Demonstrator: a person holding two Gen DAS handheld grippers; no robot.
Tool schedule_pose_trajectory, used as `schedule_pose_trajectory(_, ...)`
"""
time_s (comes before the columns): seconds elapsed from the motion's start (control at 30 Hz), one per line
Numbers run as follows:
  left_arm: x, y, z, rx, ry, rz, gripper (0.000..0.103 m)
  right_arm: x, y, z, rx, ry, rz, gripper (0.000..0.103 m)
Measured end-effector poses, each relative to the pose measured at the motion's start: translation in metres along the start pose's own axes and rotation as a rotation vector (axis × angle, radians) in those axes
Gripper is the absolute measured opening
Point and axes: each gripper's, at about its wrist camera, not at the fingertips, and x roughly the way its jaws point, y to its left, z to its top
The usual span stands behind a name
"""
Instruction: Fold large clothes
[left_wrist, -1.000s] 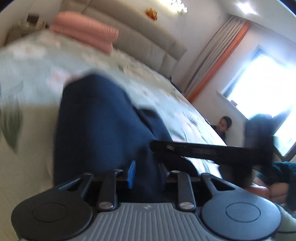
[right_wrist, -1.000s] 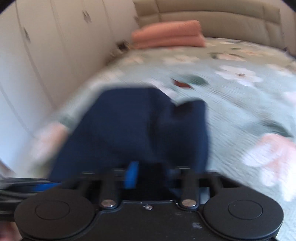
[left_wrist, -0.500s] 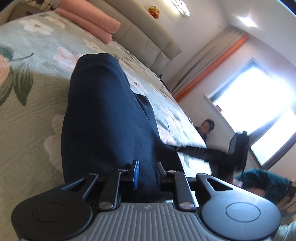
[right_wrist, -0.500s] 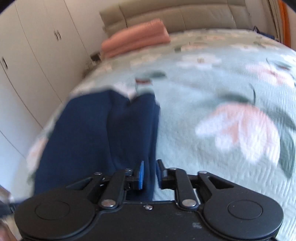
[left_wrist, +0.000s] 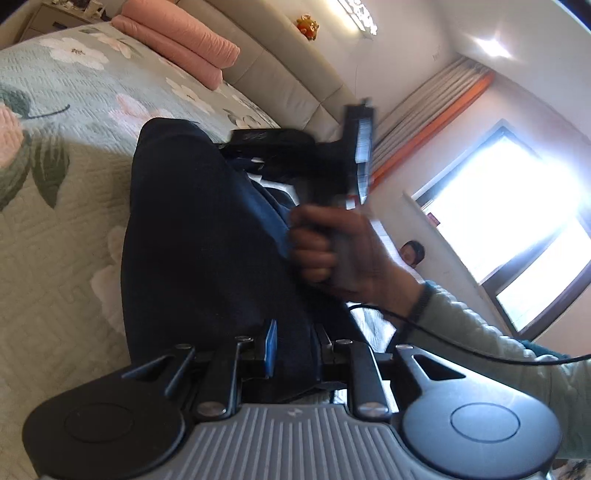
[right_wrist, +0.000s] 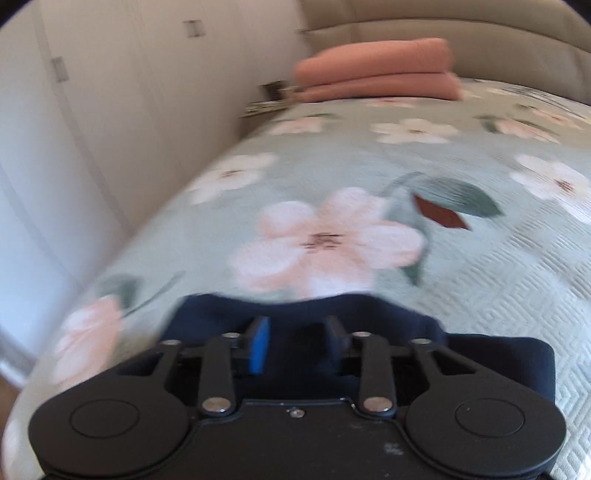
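Note:
A dark navy garment (left_wrist: 192, 236) lies folded lengthwise on the floral bedspread (left_wrist: 55, 229). My left gripper (left_wrist: 293, 350) has its jaws a little apart with a fold of the navy cloth between them. In the left wrist view the other gripper (left_wrist: 295, 147) and the hand holding it (left_wrist: 332, 247) reach over the garment's far part. In the right wrist view my right gripper (right_wrist: 297, 341) stands with its jaws apart over the navy garment's edge (right_wrist: 480, 354), with cloth lying between the fingers.
Two folded pink blankets (right_wrist: 376, 70) lie by the beige headboard (left_wrist: 280, 70). White wardrobe doors (right_wrist: 92, 92) run along the bed's left side. A bright window (left_wrist: 517, 221) with an orange curtain is at the right, and a seated person (left_wrist: 412, 253) below it.
The right gripper has swung forward along the garment to its far end and its jaws have opened. The left gripper's jaws have widened slightly. The garment now lies shorter.

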Motion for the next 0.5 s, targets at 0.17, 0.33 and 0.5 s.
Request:
schedule_pose_trajectory(0.17,0.000,0.002,0.001,-0.031,0.008,-0.013,0.025,-0.019,-0.032,-0.002,0.167,0.000,0.017,0.050)
schedule_pose_trajectory(0.33,-0.016,-0.033,-0.001,0.088,0.033,0.018,0.054,-0.112,-0.026,-0.026,0.174,-0.050,0.073,0.050)
schedule_pose_trajectory(0.5,-0.050,-0.080,-0.010,0.227,0.004,0.075,0.061,-0.237,0.002,-0.057,0.102,-0.171,0.011,0.065)
